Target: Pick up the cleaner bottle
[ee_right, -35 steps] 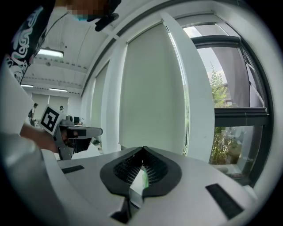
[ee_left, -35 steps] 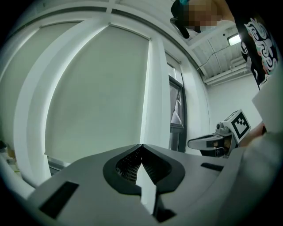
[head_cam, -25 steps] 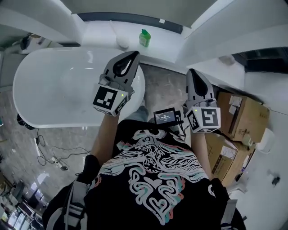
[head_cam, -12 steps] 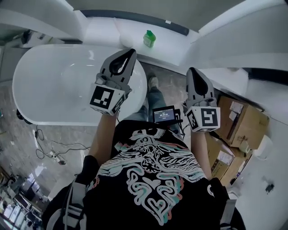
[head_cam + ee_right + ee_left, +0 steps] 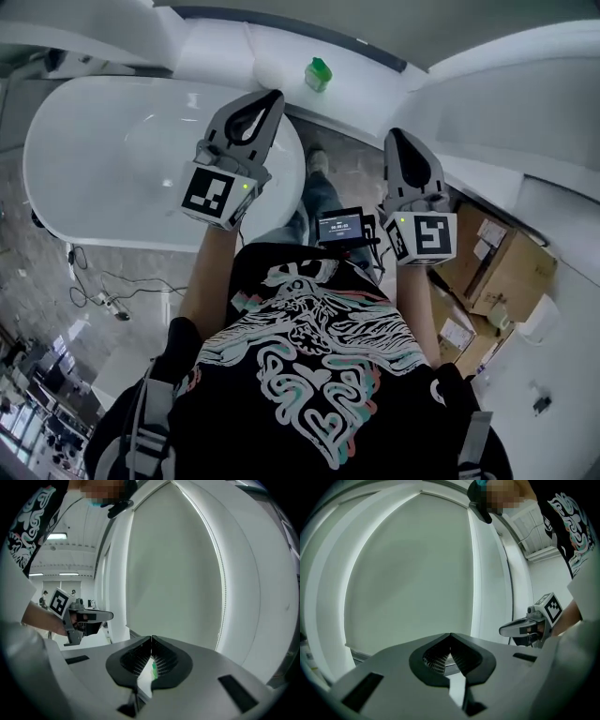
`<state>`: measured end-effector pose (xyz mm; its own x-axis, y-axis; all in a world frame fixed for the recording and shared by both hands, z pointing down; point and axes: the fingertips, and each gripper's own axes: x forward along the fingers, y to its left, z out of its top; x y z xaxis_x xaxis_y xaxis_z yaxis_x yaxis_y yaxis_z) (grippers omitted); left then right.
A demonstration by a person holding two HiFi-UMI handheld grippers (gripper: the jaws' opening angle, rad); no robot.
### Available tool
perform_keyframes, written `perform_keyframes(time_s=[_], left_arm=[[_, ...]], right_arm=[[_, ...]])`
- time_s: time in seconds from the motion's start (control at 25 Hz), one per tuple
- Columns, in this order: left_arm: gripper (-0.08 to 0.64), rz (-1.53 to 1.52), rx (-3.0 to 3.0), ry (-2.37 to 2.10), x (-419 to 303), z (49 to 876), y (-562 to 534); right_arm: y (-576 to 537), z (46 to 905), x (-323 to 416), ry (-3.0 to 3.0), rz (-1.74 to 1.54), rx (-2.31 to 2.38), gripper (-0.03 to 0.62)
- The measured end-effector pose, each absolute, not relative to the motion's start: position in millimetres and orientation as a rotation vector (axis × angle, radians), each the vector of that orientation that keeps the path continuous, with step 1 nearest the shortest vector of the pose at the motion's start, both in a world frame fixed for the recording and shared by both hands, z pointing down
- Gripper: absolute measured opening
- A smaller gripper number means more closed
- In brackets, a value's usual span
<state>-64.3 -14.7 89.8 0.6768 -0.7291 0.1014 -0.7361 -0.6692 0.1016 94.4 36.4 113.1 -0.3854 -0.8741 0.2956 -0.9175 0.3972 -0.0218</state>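
Note:
The cleaner bottle [image 5: 319, 73] is small and green and stands upright on a white ledge [image 5: 375, 75] behind the bathtub. My left gripper [image 5: 274, 96] is shut and empty, its tip over the tub's right rim, short of the bottle and slightly left of it. My right gripper [image 5: 397, 134] is also shut with nothing held, lower right of the bottle. In the right gripper view a sliver of the green bottle [image 5: 153, 671] shows through the gap below the closed jaws of that gripper [image 5: 151, 638]. The left gripper view shows its own gripper [image 5: 450, 634] shut against a pale wall.
A white oval bathtub [image 5: 112, 159] fills the left. Cardboard boxes [image 5: 497, 272] are stacked at the right. Cables [image 5: 103, 300] lie on the floor lower left. A small screen [image 5: 342, 228] hangs at the person's chest. A leg and shoe [image 5: 314, 169] stand between the grippers.
Both grippers have moved forward toward the ledge, and the bottle now lies closer to the left gripper's tip. A leg has stepped forward. Both jaws stay shut.

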Motion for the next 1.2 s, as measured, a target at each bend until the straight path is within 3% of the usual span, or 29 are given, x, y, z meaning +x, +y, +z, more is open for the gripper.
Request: perform_keyframes(time_s=[1.2], left_arm=[[0.017, 0.265, 2.528, -1.312, -84, 277, -78]], right_arm=[[-58, 308, 59, -2.383, 0.369, 1.246, 0.028]])
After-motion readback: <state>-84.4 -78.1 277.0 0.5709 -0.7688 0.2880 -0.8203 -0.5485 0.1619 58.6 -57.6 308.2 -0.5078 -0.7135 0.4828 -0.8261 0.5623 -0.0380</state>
